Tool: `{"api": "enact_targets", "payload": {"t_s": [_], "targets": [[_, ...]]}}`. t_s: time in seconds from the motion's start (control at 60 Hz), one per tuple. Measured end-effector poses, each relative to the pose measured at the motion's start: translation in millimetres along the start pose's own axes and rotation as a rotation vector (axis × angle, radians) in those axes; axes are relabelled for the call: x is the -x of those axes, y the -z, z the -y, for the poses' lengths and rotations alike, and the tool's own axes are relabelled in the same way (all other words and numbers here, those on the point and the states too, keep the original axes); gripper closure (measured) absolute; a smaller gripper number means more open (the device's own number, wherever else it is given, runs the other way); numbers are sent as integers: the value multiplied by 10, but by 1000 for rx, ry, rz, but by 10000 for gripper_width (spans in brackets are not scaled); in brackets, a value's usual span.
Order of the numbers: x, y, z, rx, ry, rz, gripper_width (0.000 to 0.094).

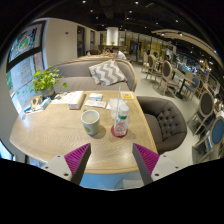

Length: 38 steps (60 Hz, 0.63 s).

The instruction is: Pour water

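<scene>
**Gripper view: jaws open, short of cup and bottle**

Gripper (111, 160) holds its jaws apart over the wooden counter (50, 130), gripping nothing. Beyond them a white cup (91, 121) stands upright, a clear bottle (120, 119) just beside it, long axis vertical. Farther off: potted plant (45, 80), grey sofa (90, 70).

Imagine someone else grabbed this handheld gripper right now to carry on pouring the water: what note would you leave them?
Gripper: open, holding nothing, fingers above the near edge of the wooden table.
White cup: upright on the table, beyond the fingers.
Water bottle: upright just right of the cup, close beside it; whether it is capped cannot be told.
Done: nothing visible yet.
Left: reach forward, grasp the bottle, pour into the cup.
</scene>
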State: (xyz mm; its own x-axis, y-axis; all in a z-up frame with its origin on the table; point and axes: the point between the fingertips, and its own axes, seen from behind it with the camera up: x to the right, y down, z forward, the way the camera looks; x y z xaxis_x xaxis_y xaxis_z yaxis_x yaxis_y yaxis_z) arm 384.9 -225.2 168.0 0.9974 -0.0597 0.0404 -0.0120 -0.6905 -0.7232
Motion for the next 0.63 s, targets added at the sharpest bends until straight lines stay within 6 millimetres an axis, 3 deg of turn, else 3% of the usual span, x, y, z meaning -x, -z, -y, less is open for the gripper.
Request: {"api": "enact_targets", "payload": {"t_s": [0.117, 0.25, 0.433, 0.633], "targets": [[80, 389, 59, -21, 15, -22, 83], [119, 667, 140, -48, 1, -40, 82], [96, 807, 108, -57, -10, -57, 82], [47, 822, 192, -83, 18, -57, 82]]}}
